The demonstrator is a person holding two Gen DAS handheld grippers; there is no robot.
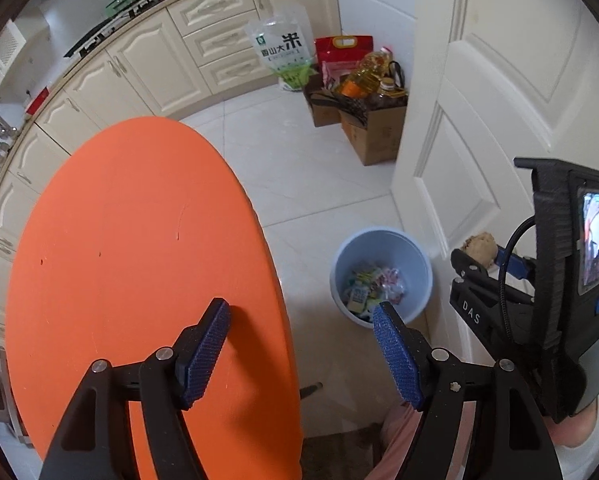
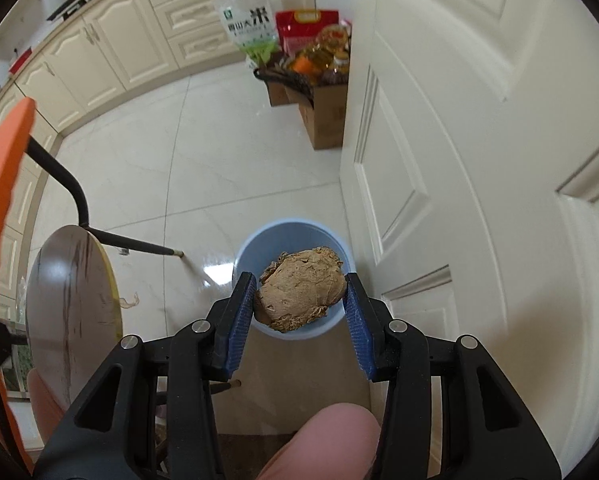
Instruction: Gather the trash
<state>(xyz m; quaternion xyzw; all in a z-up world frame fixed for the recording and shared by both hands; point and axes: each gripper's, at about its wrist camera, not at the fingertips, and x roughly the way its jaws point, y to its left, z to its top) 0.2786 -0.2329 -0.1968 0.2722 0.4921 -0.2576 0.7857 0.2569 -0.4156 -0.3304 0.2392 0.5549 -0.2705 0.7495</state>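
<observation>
Holding a crumpled brown lump of trash (image 2: 299, 289) between both blue pads (image 2: 241, 322) of the right gripper (image 2: 299, 312), directly over the mouth of the blue bin (image 2: 243, 252) on the floor tiles. Clenched on the lump at its two flanks, with most of its bulk forward of the pads. Seen from the left wrist as the same lump (image 1: 479, 249) at the gripper tip (image 1: 473, 258), apparently above and to the door side of the bin (image 1: 421, 256), which already contains assorted wrappers (image 1: 373, 286). Left gripper (image 1: 301, 314) released and empty, fingers spread wide, one over the orange tabletop (image 1: 131, 220) and one past its edge.

Judged step: release into the bin. Best done by centring over the opening in both views, lowering toward the rim to avoid a bounce off the white door (image 2: 479, 140) or the rim, then opening fully so that the rough lump does not cling to one pad.
</observation>
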